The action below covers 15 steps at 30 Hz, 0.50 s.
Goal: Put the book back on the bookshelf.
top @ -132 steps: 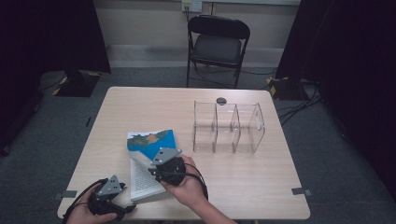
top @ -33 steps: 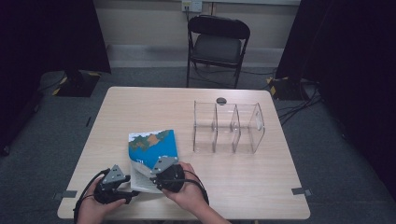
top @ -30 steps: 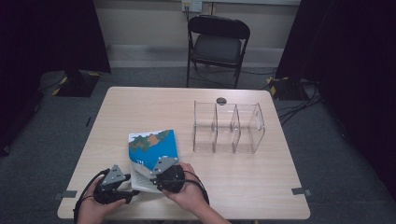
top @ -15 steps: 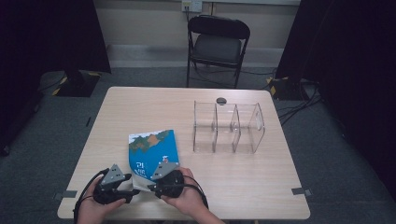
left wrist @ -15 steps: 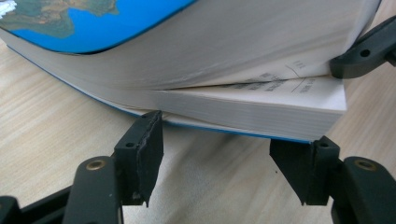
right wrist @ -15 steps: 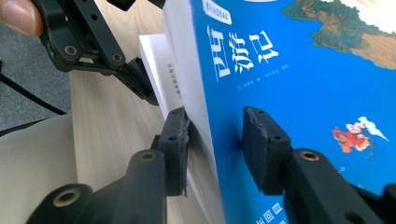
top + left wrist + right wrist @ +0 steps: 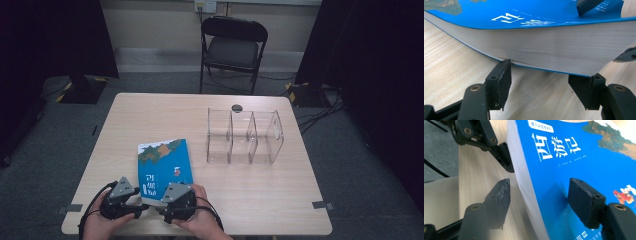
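Observation:
A thick book with a blue cover (image 7: 165,165) lies on the wooden table (image 7: 150,115), its near end between my two grippers. My right gripper (image 7: 162,197) straddles the book's near edge (image 7: 574,157). One jaw is over the cover and the other beside the white page block. The right gripper's (image 7: 540,187) jaws have just been opening, and their pads stand off the book. My left gripper (image 7: 144,204) is at the near left corner. The left gripper (image 7: 541,75) is open, and the book's page block (image 7: 554,50) stands just in front of its jaws.
A clear three-compartment acrylic rack (image 7: 245,137) stands on the right half of the table, with a small black round thing (image 7: 237,107) behind it. A black folding chair (image 7: 232,50) is beyond the far edge. The table's near edge runs under both hands.
The right gripper has sunk a little with the book's near end, and its jaws have parted from the book. The left gripper has stayed where it was.

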Available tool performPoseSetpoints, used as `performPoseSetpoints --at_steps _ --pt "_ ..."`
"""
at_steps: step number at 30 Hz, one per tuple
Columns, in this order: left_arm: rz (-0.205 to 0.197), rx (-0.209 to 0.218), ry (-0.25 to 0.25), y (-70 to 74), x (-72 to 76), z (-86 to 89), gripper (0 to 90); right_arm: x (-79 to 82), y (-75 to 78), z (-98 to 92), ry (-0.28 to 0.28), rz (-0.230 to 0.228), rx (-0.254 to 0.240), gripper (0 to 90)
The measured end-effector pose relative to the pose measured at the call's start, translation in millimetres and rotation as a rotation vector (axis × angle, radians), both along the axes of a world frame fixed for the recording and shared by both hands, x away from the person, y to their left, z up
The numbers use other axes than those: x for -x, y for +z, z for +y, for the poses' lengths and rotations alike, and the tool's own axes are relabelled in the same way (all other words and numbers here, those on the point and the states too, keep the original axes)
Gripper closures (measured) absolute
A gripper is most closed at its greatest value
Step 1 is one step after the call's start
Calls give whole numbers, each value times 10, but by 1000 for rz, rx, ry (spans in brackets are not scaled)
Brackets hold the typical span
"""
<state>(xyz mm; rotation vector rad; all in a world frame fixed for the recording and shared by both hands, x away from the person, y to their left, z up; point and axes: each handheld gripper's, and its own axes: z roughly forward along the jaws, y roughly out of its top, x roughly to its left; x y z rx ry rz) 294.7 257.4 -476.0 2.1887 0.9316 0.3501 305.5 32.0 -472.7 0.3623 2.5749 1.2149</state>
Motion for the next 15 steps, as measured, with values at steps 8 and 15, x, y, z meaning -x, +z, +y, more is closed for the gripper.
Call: performPoseSetpoints --at_steps 8,15 --pt "5 -9 3 -3 -4 -17 354 65 -145 70 -28 -141 18 262" --pt "12 -11 4 -5 -5 -21 356 48 -185 97 -51 -178 9 304"
